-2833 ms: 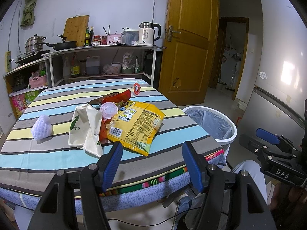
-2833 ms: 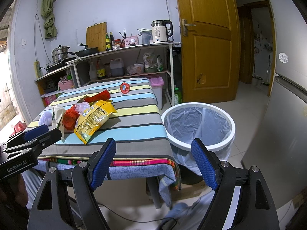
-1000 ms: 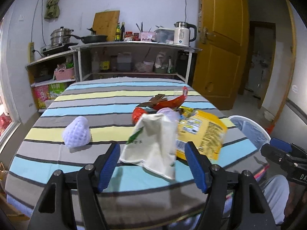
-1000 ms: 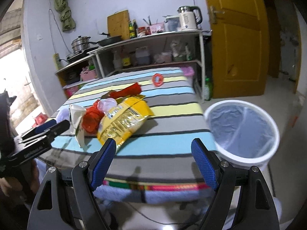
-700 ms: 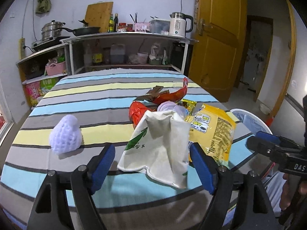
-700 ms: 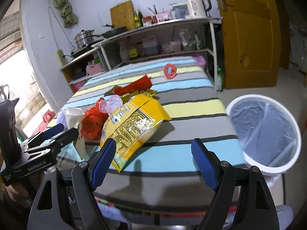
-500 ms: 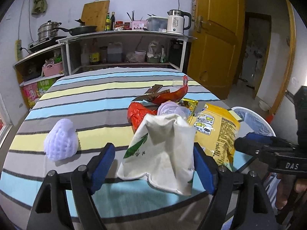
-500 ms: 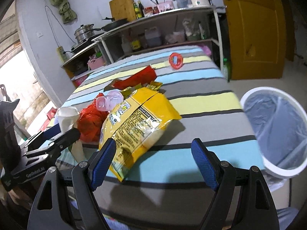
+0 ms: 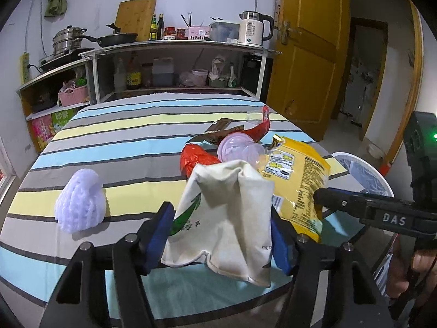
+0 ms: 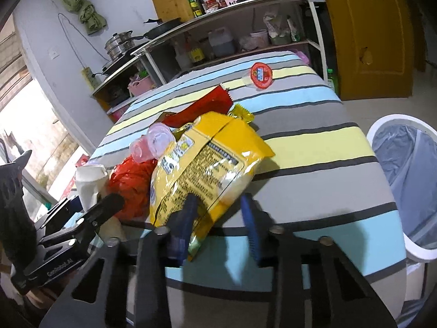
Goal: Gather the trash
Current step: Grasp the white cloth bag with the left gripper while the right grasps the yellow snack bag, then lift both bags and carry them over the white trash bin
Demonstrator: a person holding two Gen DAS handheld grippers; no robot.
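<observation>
On the striped table (image 9: 123, 142) lies a heap of trash. A white paper bag (image 9: 226, 213) stands between the fingers of my left gripper (image 9: 220, 237). Its jaws are closing, with the pads right at the bag's two sides. A yellow snack bag (image 10: 202, 169) lies to the right of it. Its near corner sits between the fingers of my right gripper (image 10: 218, 216), whose jaws are closing fast. I see no firm pinch from either gripper. A red plastic bag (image 9: 196, 158) and clear pink cups (image 9: 237, 147) lie behind the white bag.
A white bin (image 10: 393, 119) with a blue-grey liner stands on the floor off the table's right edge. A white foam net (image 9: 80, 199) lies at the left. A red wrapper (image 10: 207, 104) and a red-lidded cup (image 10: 260, 75) lie further back. Kitchen shelves stand behind the table.
Both grippers have come forward and down to the heap. The right jaws have narrowed sharply around the yellow bag's corner. The left fingers now flank the white bag.
</observation>
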